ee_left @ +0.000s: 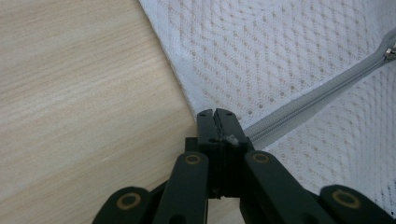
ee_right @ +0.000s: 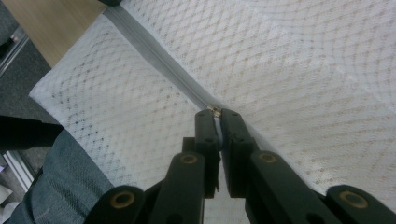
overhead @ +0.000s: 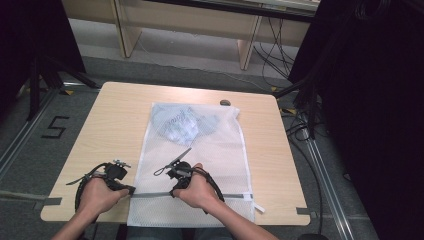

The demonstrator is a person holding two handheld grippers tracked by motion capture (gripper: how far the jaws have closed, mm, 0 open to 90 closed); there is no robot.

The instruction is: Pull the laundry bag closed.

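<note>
White mesh bag (overhead: 200,165) lies flat down the middle of the pale wood-grain counter (overhead: 115,125), its near end hanging over the counter's front edge toward my lap. Bare counter on both sides of the bag, wider on my left; a small dark object (overhead: 225,103) sits near the far edge. Honeycomb netting, thin enough to show a crumpled light-blue garment (overhead: 182,125) at the far end. A grey zipper (overhead: 150,194) runs across the near end. My left tool (ee_left: 218,113) is clamped shut on the bag's left edge where the zipper tape ends. My right tool (ee_right: 215,113) is nearly closed around the small metal zipper pull (ee_right: 215,109); grip looks firm, though the contact is partly hidden.
</note>
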